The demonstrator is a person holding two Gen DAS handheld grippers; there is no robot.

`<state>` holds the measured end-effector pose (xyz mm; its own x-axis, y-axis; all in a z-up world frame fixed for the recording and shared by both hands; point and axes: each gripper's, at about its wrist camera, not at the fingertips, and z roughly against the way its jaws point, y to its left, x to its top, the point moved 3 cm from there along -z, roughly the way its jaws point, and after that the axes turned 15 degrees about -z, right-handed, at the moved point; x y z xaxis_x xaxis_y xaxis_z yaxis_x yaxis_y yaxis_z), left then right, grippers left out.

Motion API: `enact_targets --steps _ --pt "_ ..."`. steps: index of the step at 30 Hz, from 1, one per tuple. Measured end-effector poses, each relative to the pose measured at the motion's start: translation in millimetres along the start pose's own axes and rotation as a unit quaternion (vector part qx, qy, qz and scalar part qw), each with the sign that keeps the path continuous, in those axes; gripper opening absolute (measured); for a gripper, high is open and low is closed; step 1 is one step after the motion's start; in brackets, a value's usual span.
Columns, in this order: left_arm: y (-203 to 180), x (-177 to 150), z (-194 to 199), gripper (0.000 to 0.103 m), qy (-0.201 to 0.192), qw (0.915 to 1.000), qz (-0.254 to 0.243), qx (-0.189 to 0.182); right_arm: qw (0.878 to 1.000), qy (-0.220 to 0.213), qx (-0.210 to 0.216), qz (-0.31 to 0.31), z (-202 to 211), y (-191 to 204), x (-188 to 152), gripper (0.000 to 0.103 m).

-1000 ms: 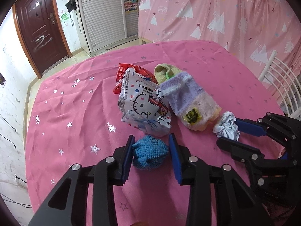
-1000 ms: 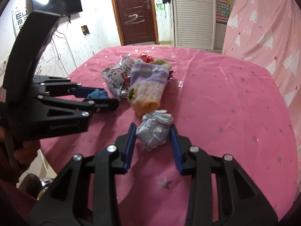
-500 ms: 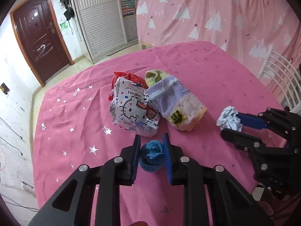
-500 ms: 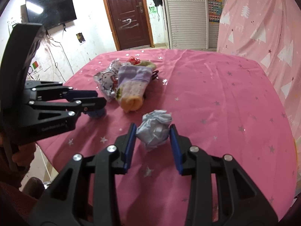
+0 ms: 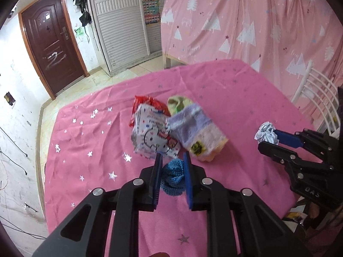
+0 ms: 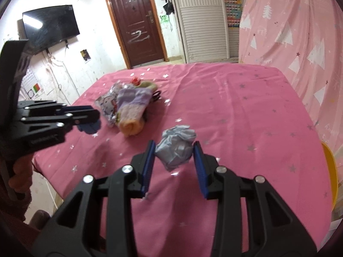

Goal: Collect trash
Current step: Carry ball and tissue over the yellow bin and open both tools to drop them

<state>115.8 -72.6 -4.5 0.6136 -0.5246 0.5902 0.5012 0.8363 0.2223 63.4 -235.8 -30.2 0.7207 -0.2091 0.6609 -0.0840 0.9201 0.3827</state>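
My left gripper (image 5: pixel 172 160) is shut on a blue knitted ball (image 5: pixel 174 176) and holds it above the pink tablecloth (image 5: pixel 214 98). My right gripper (image 6: pixel 174 148) is shut on a crumpled silvery paper wad (image 6: pixel 175 147), also lifted off the cloth. The wad and right gripper show at the right of the left wrist view (image 5: pixel 265 132). The left gripper with the ball shows at the left of the right wrist view (image 6: pixel 90 126).
On the table lie a Hello Kitty wrapper (image 5: pixel 153 138), a red wrapper (image 5: pixel 145 103) behind it, a purple and yellow sock (image 5: pixel 197 132) and a green sock (image 5: pixel 179 103). A white chair (image 5: pixel 315 94) stands at the right edge. A yellow object (image 6: pixel 331 171) sits beyond the table's right side.
Both grippers have risen and pulled back from the table with their loads. The left jaws closed tighter on the blue ball. The pile on the table has not moved.
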Motion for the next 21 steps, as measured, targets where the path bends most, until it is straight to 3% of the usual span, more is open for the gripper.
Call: enact_targets --steps 9,21 --pt "-22.2 36.5 20.0 0.013 -0.039 0.999 -0.018 -0.012 0.998 -0.04 -0.019 -0.04 27.0 -43.7 17.7 0.034" --pt "-101.8 95.7 14.3 0.013 -0.07 0.994 -0.056 -0.063 0.991 -0.089 -0.046 -0.087 59.1 -98.5 37.9 0.034"
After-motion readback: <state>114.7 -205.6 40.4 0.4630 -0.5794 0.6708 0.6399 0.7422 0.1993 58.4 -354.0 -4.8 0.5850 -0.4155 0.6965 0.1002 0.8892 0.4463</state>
